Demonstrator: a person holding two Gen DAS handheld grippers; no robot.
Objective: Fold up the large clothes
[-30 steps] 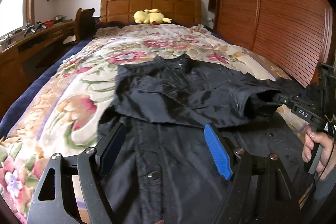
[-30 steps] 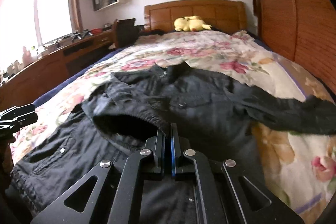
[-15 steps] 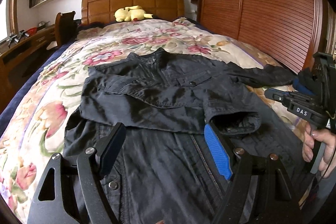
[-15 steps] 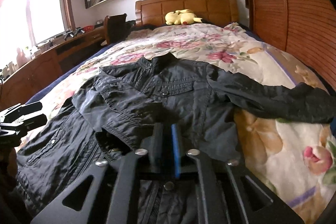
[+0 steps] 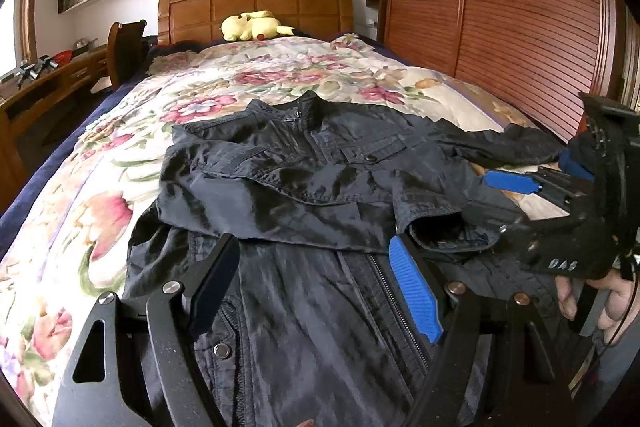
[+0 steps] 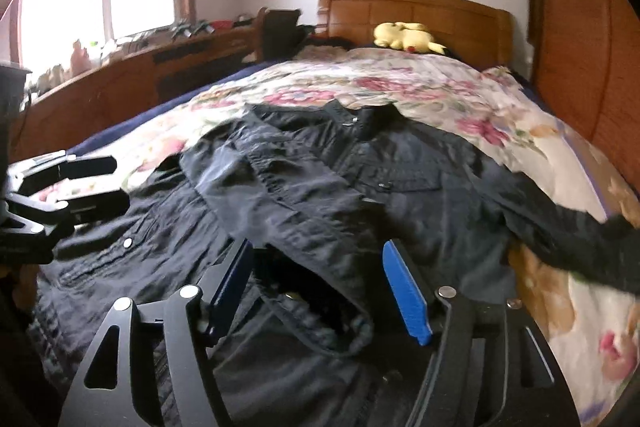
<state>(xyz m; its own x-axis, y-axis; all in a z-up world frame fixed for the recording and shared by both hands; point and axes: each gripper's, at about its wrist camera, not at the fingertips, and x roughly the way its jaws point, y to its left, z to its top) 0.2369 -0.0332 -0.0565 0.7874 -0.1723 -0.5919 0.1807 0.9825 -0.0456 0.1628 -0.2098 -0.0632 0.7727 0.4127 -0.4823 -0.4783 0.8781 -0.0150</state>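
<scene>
Dark jacket point(image 5: 304, 187) lay mid-frame on the flowered bed point(image 5: 100, 211), one sleeve point(image 6: 320, 227) folded across; right gripper point(image 6: 320, 291) jaws were opening over its cuff, left gripper point(image 5: 316, 291) jaws wide, empty; slick sleeve could slide back, far sleeve point(image 5: 516, 147) unfolded.

Both your wrist cams sit low and close over the jacket point(image 5: 304, 187), looking up the bed point(image 5: 120, 155) toward the headboard point(image 5: 256, 3). Left cam catches your right gripper point(image 5: 516, 203) at its right edge. Shared: jacket, bed, plush point(image 6: 408, 35).
</scene>
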